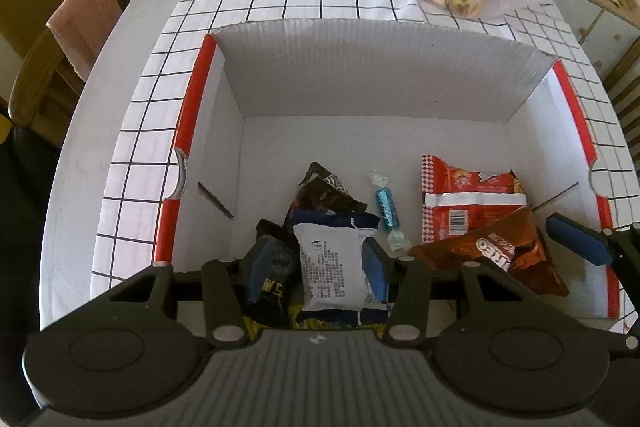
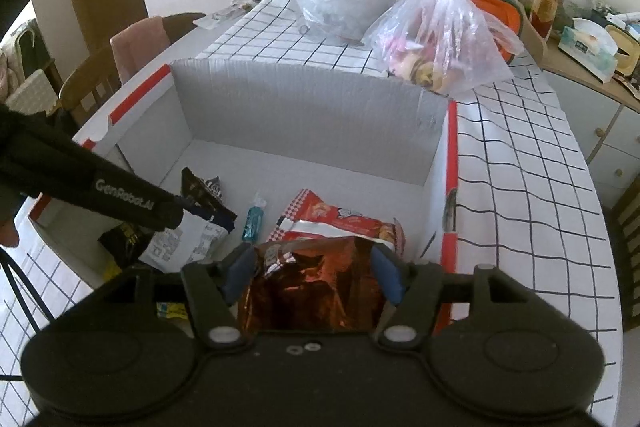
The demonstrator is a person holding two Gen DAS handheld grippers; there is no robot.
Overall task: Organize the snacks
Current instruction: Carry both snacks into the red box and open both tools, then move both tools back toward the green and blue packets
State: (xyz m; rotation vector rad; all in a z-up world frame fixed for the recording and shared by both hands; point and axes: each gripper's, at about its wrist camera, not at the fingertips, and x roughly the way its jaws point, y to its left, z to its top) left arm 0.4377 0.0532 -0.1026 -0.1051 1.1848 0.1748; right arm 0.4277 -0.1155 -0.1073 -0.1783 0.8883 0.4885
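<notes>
Your left gripper (image 1: 316, 267) is down in the white box (image 1: 360, 75), its pads squeezing a white snack packet (image 1: 332, 267). A blue candy (image 1: 387, 207) lies just right of it, then a red packet (image 1: 472, 199). Your right gripper (image 2: 312, 273) sits partly open around a shiny brown packet (image 2: 316, 283); grip unclear.

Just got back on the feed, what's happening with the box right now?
Both grippers reach into the white cardboard box on the checked tablecloth. The left gripper is closed on a white-backed snack packet. The right gripper straddles the copper Oreo packet, which lies on the red biscuit packet. A blue wrapped candy lies between.
</notes>
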